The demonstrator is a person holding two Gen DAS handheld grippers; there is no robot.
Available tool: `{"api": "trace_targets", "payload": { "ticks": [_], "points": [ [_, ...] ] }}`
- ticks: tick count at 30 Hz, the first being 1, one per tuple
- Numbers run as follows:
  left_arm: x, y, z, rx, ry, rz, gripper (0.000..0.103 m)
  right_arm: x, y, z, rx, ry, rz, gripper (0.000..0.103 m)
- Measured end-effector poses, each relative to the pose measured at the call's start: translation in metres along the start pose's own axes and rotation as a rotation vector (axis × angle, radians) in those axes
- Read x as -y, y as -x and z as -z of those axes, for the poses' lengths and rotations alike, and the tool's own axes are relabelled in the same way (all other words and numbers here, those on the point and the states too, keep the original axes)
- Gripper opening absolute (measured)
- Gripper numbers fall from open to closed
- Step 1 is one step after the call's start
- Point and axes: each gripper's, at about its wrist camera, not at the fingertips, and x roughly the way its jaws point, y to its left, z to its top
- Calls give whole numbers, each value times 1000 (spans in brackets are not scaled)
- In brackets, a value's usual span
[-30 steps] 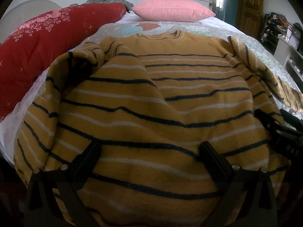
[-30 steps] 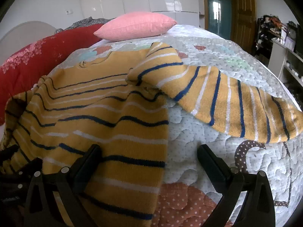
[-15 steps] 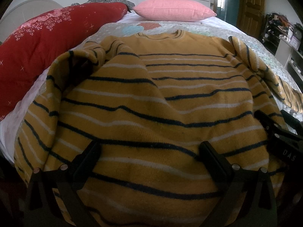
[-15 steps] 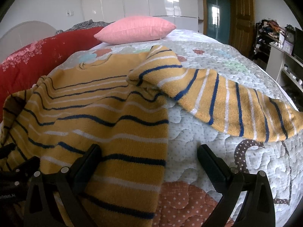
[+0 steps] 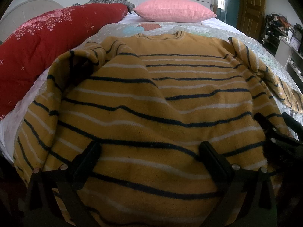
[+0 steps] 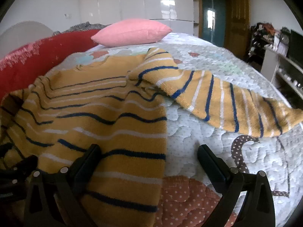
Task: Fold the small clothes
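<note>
From the left wrist view, a mustard-yellow knitted sweater (image 5: 181,98) with thin navy and white stripes lies spread on the bed's quilted coverlet (image 5: 208,30), its long axis running straight away from the camera, the ribbed neckline at the far end toward the pink pillow (image 5: 175,9) and the hem nearest. Its left sleeve is bunched and folded inward over the body. The left tool (image 5: 151,157) has its two black fingers spread wide apart above the fuzzy hem, gripping nothing. A red floral duvet (image 5: 47,36) lies heaped along the left side. The right tool (image 5: 278,132) shows at the right edge of the sweater; no writing on it can be read. From the right wrist view, the right tool (image 6: 147,158) also stands wide apart, straddling the sweater's (image 6: 98,113) straight side edge, one finger over the knit and the other over the dotted coverlet (image 6: 198,124). The right sleeve (image 6: 217,98) stretches flat outward to the right.
</note>
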Motion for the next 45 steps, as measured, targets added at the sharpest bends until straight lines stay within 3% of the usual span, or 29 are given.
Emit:
{"api": "trace_targets", "payload": {
  "ticks": [9,15,20,21,23,25,26,27,33,38,42,45],
  "points": [
    [-1,5,0,5,-17,10,103,4,0,4,30,3,-15,103],
    [-42,23,-19,77,117,85,103,4,2,8,43,7,-16,103],
    [-86,-19,-59,-48,237,155,102,5,3,9,53,7,-17,103],
    [-93,-25,-65,-53,260,152,96,5,3,9,54,7,-18,103],
    [-107,-35,-77,-50,296,144,70,5,3,9,54,5,-19,103],
    [-126,-45,-91,-57,344,116,23,4,4,9,55,6,-18,103],
    [-135,-49,-95,-60,368,106,10,4,4,8,55,8,-18,103],
    [-146,-53,-100,-62,392,71,6,4,4,9,55,9,-17,103],
    [-216,-55,-135,21,412,-232,6,3,4,9,57,10,-18,103],
    [-237,-57,-140,12,425,-227,11,3,4,9,56,10,-18,103],
    [-228,-41,-124,13,409,-166,51,4,4,9,57,10,-19,103],
    [-211,-22,-107,21,386,-84,61,4,4,10,60,9,-20,103]
  ]
}}
